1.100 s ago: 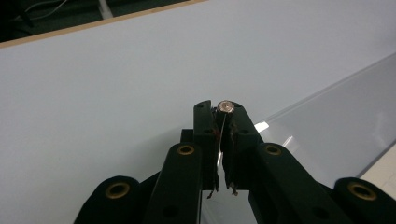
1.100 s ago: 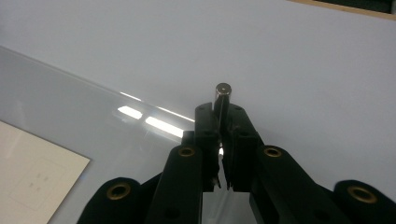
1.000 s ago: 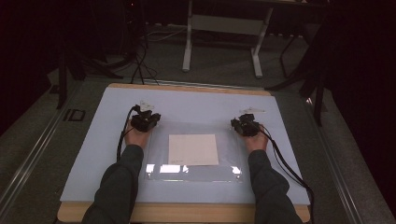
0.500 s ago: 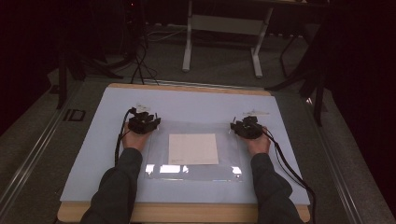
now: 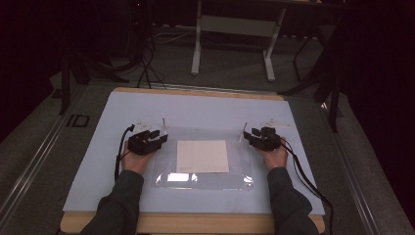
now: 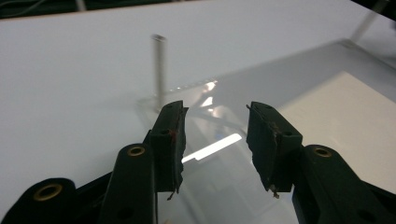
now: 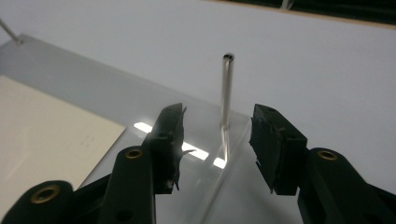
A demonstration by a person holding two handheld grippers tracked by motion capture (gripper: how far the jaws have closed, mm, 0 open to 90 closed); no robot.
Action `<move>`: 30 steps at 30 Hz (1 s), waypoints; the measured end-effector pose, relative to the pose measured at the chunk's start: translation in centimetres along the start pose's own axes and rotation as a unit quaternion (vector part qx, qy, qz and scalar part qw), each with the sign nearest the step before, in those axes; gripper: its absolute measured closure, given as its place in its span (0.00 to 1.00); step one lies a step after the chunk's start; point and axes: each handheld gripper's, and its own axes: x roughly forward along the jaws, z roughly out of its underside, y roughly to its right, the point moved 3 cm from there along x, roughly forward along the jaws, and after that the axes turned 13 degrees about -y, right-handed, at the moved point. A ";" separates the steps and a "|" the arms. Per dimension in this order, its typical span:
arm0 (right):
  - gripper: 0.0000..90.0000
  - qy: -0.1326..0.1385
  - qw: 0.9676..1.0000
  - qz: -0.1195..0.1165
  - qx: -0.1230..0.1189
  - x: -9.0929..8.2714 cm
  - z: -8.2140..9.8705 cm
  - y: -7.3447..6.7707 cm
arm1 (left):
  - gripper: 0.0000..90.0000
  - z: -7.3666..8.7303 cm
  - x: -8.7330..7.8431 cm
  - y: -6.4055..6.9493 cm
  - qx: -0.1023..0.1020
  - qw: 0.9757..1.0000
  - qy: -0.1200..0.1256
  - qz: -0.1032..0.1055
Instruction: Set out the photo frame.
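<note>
Paper sheet (image 5: 202, 156) between left tongs (image 5: 155, 138), right tongs (image 5: 250, 137).

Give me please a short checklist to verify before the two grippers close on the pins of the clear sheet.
1. Left gripper open: ok, the jaws stand apart.
2. Right gripper open: ok, the jaws stand apart.
3. Right pin between the jaws: ok, it stands upright in the gap, just ahead of the tips.
4. Left pin between the jaws: not ok, it stands ahead of the left jaw, off the gap.
5. Clear sheet flat on the table: cannot tell, glare hides its near edge.
6. Paper under or on the sheet: cannot tell.
</note>
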 end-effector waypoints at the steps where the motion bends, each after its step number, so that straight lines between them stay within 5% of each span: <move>1: 0.63 0.000 1.000 -0.001 0.002 0.1 -0.1 0.2 | 0.63 0.3 -0.1 0.5 0.009 1.000 -0.002 0.001; 5: 0.71 0.001 1.000 0.003 0.009 0.8 -0.2 0.8 | 0.64 0.7 -0.5 1.3 0.026 1.000 0.005 0.000; 11: 0.83 0.022 1.000 0.009 0.008 1.1 -0.6 0.5 | 0.69 -0.3 -0.1 0.2 0.019 1.000 0.012 -0.021; 14: 0.87 0.027 1.000 0.012 0.010 1.2 -0.8 0.3 | 0.74 -1.0 0.2 -0.7 0.005 0.999 0.019 -0.039; 15: 0.88 0.029 0.999 0.015 0.011 1.2 -1.0 0.3 | 0.74 -1.7 0.7 -1.6 -0.017 0.998 0.021 -0.053; 19: 0.89 0.024 0.999 0.019 0.014 1.5 -1.5 0.0 | 0.77 -2.9 2.1 -3.1 -0.045 0.997 0.015 -0.068; 24: 0.93 0.021 0.999 0.022 0.011 1.8 -1.9 -0.2 | 0.78 -4.1 3.6 -3.5 -0.031 0.997 0.003 -0.067; 30: 0.93 0.017 0.999 0.030 0.008 2.0 -2.1 -0.3 | 0.93 -4.5 4.3 -3.7 -0.029 0.996 -0.010 -0.082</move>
